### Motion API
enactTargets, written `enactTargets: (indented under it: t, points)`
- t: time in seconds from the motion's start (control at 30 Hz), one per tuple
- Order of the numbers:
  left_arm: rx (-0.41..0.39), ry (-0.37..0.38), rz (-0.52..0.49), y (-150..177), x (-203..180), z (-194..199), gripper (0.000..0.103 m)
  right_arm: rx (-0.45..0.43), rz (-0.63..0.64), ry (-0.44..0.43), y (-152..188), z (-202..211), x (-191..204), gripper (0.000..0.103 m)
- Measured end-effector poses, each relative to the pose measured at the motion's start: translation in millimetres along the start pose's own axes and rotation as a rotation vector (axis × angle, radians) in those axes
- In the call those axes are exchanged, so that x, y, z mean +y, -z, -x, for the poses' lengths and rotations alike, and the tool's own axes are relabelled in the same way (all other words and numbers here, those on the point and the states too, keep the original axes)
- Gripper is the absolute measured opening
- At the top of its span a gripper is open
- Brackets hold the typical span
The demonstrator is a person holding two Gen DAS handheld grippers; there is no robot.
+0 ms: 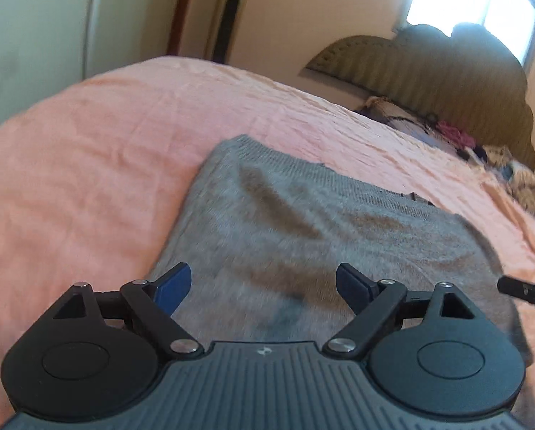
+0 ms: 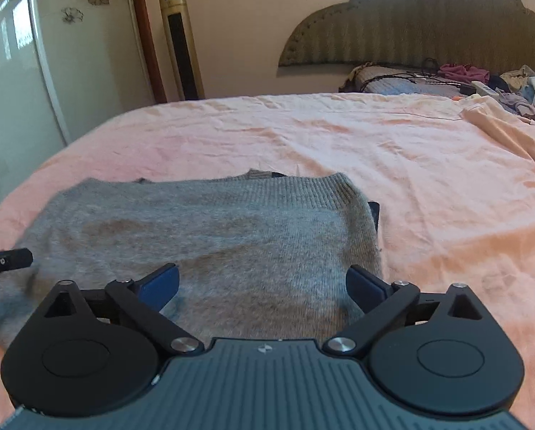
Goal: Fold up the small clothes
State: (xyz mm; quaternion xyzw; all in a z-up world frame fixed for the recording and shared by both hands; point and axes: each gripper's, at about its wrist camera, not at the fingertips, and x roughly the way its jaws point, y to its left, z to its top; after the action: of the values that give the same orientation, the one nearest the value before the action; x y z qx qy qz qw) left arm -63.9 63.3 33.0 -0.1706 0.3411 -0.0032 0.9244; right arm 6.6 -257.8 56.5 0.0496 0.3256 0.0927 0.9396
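Observation:
A grey knitted garment (image 1: pixel 303 229) lies flat on the pink bedsheet (image 1: pixel 88 150), its ribbed hem at the far side. My left gripper (image 1: pixel 264 286) is open and empty over the garment's near left part. In the right wrist view the same garment (image 2: pixel 213 236) lies spread out. My right gripper (image 2: pixel 264 286) is open and empty over its near right part. A tip of the other gripper shows at the right edge of the left wrist view (image 1: pixel 525 292) and at the left edge of the right wrist view (image 2: pixel 5 261).
A padded headboard (image 2: pixel 429 25) stands at the far end. A pile of clothes and cables (image 2: pixel 482 82) lies near it. A tall gold tower fan (image 2: pixel 181 39) and a white wardrobe (image 2: pixel 16 71) stand left of the bed. Pink sheet (image 2: pixel 429 197) stretches right of the garment.

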Motion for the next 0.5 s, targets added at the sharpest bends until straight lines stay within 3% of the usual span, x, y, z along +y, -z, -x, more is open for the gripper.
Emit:
enactTargets:
  t: [0.1,0.2,0.3,0.4,0.5]
  points:
    - [0.015,0.009,0.182,22.4,33.0,27.7,0.089,-0.008,-0.065,-0.012,20.7,33.2,-10.3,0.101]
    - [-0.007,-0.002,0.239,26.1,37.8,40.7,0.089,0.01,-0.088,0.003,37.7,46.6,-11.7,0.101]
    - [-0.038,-0.017,0.106,14.4,10.1,30.7,0.089,0.001,-0.05,-0.011,34.7,44.6,2.0,0.101]
    - [-0.056,-0.04,-0.096,6.8,-28.4,3.0,0.089,0.009,-0.032,-0.029,20.9,27.5,19.8,0.101]
    - [0.012,-0.088,-0.287,12.3,-57.6,-30.9,0.089,0.048,-0.006,0.015,9.9,0.0,38.4,0.101]
